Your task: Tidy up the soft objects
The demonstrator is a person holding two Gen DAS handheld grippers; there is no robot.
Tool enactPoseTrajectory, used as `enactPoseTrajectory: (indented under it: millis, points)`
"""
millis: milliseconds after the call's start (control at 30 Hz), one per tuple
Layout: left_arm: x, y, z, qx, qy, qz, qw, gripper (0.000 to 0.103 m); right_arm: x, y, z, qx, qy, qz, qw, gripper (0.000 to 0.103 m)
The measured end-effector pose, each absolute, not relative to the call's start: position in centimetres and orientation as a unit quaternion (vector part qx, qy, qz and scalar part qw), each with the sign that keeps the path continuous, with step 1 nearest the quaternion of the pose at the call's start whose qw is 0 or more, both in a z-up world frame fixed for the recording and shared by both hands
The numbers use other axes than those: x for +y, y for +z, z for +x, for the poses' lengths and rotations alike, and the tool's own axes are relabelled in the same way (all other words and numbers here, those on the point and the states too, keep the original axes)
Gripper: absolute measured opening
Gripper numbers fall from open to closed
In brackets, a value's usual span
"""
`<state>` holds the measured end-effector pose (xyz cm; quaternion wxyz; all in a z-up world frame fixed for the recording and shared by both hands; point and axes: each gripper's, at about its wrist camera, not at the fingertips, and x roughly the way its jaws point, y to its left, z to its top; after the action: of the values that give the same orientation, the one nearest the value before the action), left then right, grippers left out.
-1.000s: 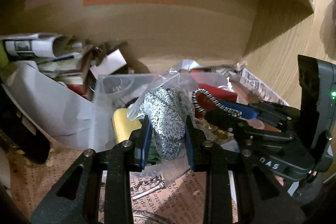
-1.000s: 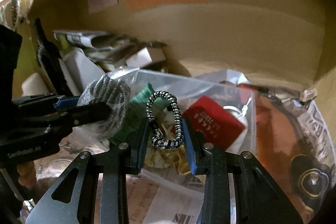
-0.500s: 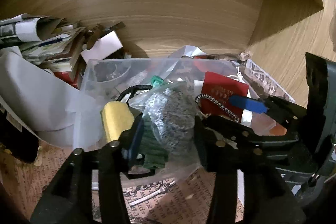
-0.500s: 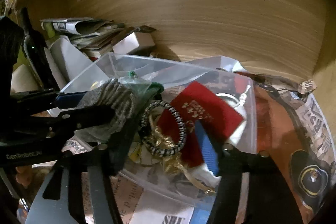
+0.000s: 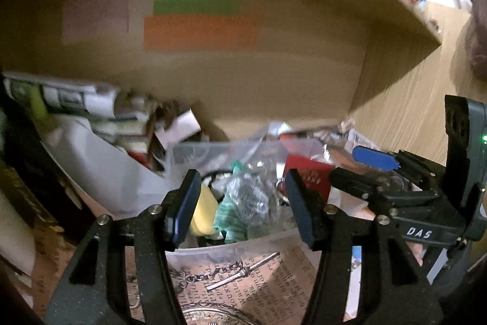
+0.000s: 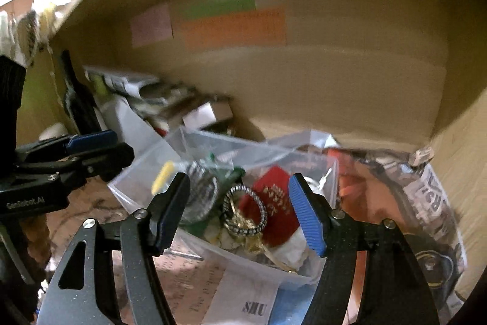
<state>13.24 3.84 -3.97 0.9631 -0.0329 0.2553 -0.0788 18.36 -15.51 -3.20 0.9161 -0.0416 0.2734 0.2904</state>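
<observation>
soft things, the bagged grey knit bundle (image 5: 249, 197) and striped hair tie (image 6: 245, 213), lie in the clear bin (image 6: 274, 267). our left gripper (image 5: 240, 203) and right gripper (image 6: 240, 209) gape empty. we judge both light, squashy; pinch mid-bundle.

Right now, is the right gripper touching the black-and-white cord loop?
Apart. In the right wrist view the right gripper is open, and the cord loop lies in the clear bin with space on both sides.
</observation>
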Motion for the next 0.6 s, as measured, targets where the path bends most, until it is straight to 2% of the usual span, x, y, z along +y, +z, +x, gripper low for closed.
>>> enactPoseTrajectory:
  millis: [133, 200, 267, 400, 467, 600]
  points:
    - [3.8, -2.2, 11.1, 0.220, -0.071, -0.029, 0.972, 0.058, -16.4, -1.0, 16.7, 0.244, 0.297, -0.027, 0.923, 0.064]
    - [3.6, -1.5, 10.1, 0.204, -0.065, -0.024, 0.976, 0.062, -16.8, 0.1, 15.8, 0.228, 0.301, -0.022, 0.926, 0.065]
    - [3.5, -0.9, 9.1, 0.187, -0.059, -0.020, 0.980, 0.068, -17.2, 1.0, 14.6, 0.211, 0.302, -0.017, 0.930, 0.072]
    - [3.5, 0.2, 7.4, 0.163, -0.053, -0.022, 0.985, 0.073, -17.8, 2.3, 13.1, 0.187, 0.306, -0.009, 0.933, 0.075]
    - [3.5, 0.6, 6.5, 0.150, -0.048, -0.023, 0.987, 0.085, -18.0, 2.8, 12.3, 0.179, 0.308, -0.006, 0.934, 0.084]
    - [3.5, 1.2, 5.1, 0.131, -0.041, -0.022, 0.990, 0.094, -18.2, 3.3, 11.4, 0.166, 0.309, -0.002, 0.936, 0.087]
